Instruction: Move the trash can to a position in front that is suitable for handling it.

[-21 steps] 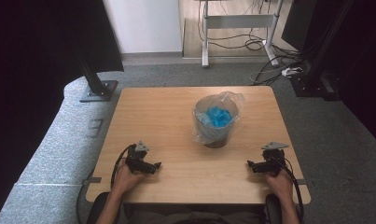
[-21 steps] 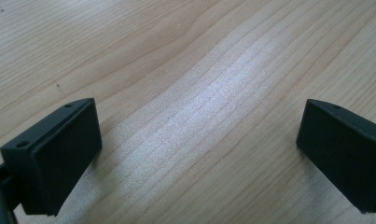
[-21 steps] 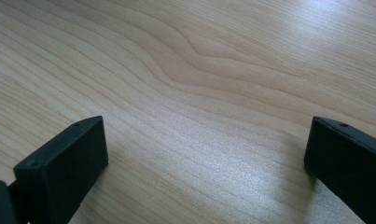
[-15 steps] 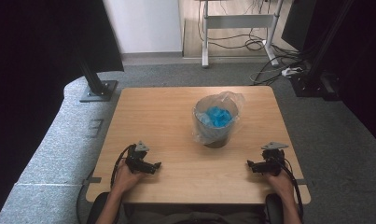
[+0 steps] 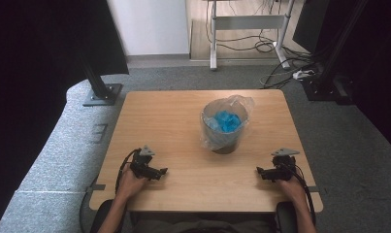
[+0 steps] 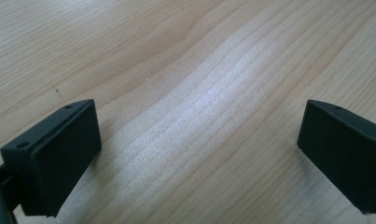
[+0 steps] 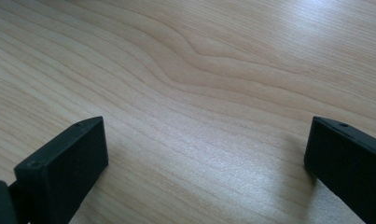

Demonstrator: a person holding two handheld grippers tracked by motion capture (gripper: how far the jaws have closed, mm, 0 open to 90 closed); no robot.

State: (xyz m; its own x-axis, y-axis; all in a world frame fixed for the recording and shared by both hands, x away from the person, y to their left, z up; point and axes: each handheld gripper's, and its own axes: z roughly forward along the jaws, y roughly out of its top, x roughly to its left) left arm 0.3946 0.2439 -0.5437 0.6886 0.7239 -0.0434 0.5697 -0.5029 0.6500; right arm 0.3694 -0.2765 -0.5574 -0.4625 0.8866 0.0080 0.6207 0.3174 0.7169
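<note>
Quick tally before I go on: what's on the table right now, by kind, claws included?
Claws: 2, the left claw and the right claw, both open and empty on the table
Bins: 1, the small bin
Clear plastic liners: 1, the liner in it
Blue contents: 1 heap, pieces too small to count
Total: 5

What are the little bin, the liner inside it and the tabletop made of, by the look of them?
The bin looks like dark, matte plastic, though the liner hides most of it. The liner seems to be thin clear plastic film: it crinkles, shines, and shows something blue through it. The table looks like light wood or wood-look laminate, with wavy grain and a soft sheen in the gripper views.
</note>
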